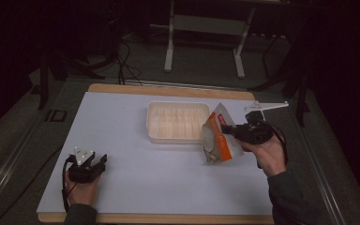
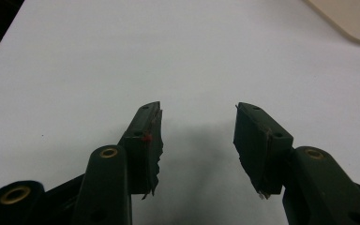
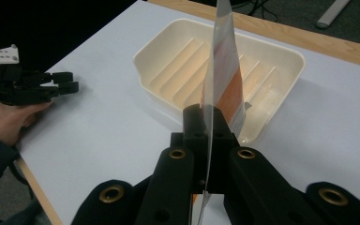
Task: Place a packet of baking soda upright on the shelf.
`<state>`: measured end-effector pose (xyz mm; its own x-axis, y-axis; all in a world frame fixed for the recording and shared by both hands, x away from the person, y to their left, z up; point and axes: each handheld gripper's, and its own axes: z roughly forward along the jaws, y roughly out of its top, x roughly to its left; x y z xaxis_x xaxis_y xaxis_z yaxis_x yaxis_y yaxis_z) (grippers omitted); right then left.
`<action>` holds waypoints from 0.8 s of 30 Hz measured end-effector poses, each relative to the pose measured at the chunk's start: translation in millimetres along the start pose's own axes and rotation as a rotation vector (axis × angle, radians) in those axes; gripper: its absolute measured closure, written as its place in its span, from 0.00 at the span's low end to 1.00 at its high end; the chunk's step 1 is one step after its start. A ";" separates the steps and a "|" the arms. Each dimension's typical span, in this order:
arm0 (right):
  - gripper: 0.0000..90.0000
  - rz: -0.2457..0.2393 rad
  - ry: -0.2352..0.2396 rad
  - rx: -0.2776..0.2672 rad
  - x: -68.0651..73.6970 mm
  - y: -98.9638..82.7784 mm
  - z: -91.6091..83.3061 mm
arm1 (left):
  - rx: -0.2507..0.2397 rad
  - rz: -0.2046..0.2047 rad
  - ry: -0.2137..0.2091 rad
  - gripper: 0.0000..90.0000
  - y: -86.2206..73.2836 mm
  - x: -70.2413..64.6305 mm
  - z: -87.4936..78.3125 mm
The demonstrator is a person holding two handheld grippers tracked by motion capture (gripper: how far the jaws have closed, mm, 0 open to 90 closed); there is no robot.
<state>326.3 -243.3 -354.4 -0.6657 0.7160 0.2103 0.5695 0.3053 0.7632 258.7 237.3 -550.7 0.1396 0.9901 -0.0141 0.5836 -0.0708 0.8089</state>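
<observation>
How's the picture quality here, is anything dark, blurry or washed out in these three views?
High view: dim, the room behind near black, the table lit, the packet slightly soft. Left gripper view: bright, the left gripper casts a soft shadow between its jaws. Right gripper view: the right gripper is sharp, the tray glows warm, its rim a little washed out.

The high view is dim: the room beyond the surface (image 1: 136, 136) sinks into near black, and the white sheet reads a dull lilac-grey, with soft grain throughout. Light falls from above. In the left gripper view the sheet is bright and even, with a faint blurred shadow between the jaws. In the right gripper view the cream tray (image 3: 281, 61) glows warm, and the nearest jaw parts are slightly soft.
</observation>
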 end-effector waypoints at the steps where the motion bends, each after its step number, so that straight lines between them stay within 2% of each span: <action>1: 1.00 0.000 -0.003 0.000 -0.2 0.9 0.3 | 0.000 0.000 0.000 0.57 0.0 0.0 0.0; 15: 1.00 0.016 -0.021 -0.020 -5.6 10.5 1.7 | -0.001 0.003 0.003 0.57 -0.2 -0.3 0.0; 24: 1.00 0.030 -0.056 -0.025 -8.7 18.7 5.2 | -0.002 -0.001 0.002 0.57 -0.3 0.3 -0.1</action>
<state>345.2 -240.5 -345.1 -0.6199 0.7590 0.1992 0.5761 0.2679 0.7722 258.4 237.5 -550.9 0.1373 0.9904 -0.0140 0.5820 -0.0693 0.8103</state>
